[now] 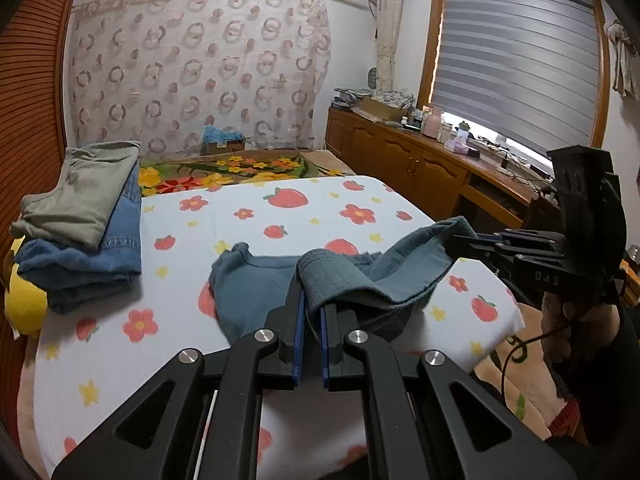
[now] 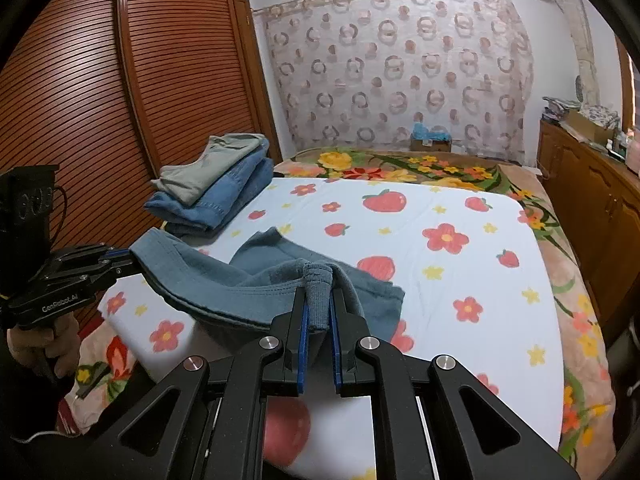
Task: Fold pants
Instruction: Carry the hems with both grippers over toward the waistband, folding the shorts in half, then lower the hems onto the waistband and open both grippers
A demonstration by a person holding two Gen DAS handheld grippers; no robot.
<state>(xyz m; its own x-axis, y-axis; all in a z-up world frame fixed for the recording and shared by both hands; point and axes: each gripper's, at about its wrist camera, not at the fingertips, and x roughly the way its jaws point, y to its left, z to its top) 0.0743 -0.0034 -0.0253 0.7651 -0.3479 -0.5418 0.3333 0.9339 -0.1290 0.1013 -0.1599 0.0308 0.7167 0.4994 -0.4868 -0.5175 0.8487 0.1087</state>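
Bedroom: on the strawberry sheet [image 1: 280, 216] near the edge, both the left gripper [image 1: 311, 300] and right gripper [image 2: 319, 300] clench the blue pants [image 1: 256, 288], lifted; folded stack [image 1: 80, 224] far left.

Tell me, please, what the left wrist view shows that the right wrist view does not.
Only the left wrist view shows the window blind and the yellow pillow under the stack. Only the right wrist view shows the slatted wardrobe doors broadly. Both show the blue-grey pants gripped by the left gripper and right gripper, the folded clothes stack and the strawberry sheet.
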